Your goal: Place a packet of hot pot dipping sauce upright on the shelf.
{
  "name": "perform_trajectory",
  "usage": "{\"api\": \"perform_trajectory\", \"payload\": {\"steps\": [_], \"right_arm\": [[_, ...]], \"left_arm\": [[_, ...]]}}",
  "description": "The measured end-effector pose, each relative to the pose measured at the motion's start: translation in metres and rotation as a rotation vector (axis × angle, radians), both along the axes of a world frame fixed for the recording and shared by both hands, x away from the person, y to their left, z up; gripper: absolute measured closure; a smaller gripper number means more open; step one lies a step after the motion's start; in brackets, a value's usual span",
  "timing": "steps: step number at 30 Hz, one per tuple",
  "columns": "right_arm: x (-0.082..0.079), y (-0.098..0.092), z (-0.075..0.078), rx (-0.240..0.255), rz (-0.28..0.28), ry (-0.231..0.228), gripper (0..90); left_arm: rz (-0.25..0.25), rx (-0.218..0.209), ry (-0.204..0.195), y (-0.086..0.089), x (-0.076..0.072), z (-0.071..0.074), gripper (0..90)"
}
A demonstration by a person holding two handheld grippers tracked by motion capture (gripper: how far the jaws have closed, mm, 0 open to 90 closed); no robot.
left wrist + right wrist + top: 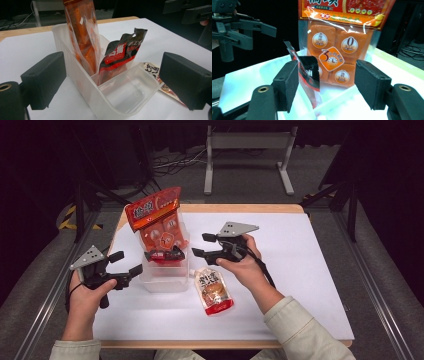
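Translucent plastic bin [165, 279] is holding the tall orange packet [159, 220] and the black-red pouch [305, 72] upright. Right gripper [199, 245] is released beside that pouch; left gripper [126, 263], spread empty, is flanking the bin to steady it.

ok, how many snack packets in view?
3. Tall orange packet and black-red packet stand in the clear bin; the third packet lies flat on the table right of it. None seem hidden.
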State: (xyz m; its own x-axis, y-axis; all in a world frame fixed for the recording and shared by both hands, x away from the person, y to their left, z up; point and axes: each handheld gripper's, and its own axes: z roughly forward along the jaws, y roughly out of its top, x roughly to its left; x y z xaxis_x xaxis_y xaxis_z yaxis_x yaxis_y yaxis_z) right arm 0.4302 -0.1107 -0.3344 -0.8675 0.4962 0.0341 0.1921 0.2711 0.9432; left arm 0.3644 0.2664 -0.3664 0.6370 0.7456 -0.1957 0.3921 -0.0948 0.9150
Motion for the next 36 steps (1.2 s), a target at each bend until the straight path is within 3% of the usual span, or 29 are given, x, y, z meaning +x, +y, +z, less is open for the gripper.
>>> {"api": "perform_trajectory", "payload": {"steps": [4, 10, 14, 25, 31, 36], "right_arm": [[-0.003, -0.014, 0.004, -0.008, 0.031, 0.035, 39.2], [-0.009, -0.028, 0.005, -0.027, 0.061, 0.049, 40.7], [-0.010, -0.032, 0.003, -0.017, 0.070, 0.059, 39.5], [-0.007, -0.042, -0.004, -0.066, 0.072, 0.087, 32.9], [-0.007, -0.046, -0.008, -0.110, 0.124, 0.116, 30.0], [-0.004, -0.049, -0.014, -0.125, 0.129, 0.126, 27.9]], "left_arm": [[-0.004, 0.006, 0.002, -0.002, 0.000, 0.000, 8.3], [-0.008, 0.007, -0.001, -0.003, 0.001, 0.001, 8.3], [-0.010, 0.012, 0.004, -0.002, 0.000, -0.001, 8.2], [-0.008, 0.005, 0.000, 0.000, 0.000, 0.000, 8.2], [-0.013, 0.008, 0.003, 0.000, 0.000, 0.000, 8.2], [-0.023, 0.012, 0.003, -0.001, 0.001, 0.000, 8.2]]}}
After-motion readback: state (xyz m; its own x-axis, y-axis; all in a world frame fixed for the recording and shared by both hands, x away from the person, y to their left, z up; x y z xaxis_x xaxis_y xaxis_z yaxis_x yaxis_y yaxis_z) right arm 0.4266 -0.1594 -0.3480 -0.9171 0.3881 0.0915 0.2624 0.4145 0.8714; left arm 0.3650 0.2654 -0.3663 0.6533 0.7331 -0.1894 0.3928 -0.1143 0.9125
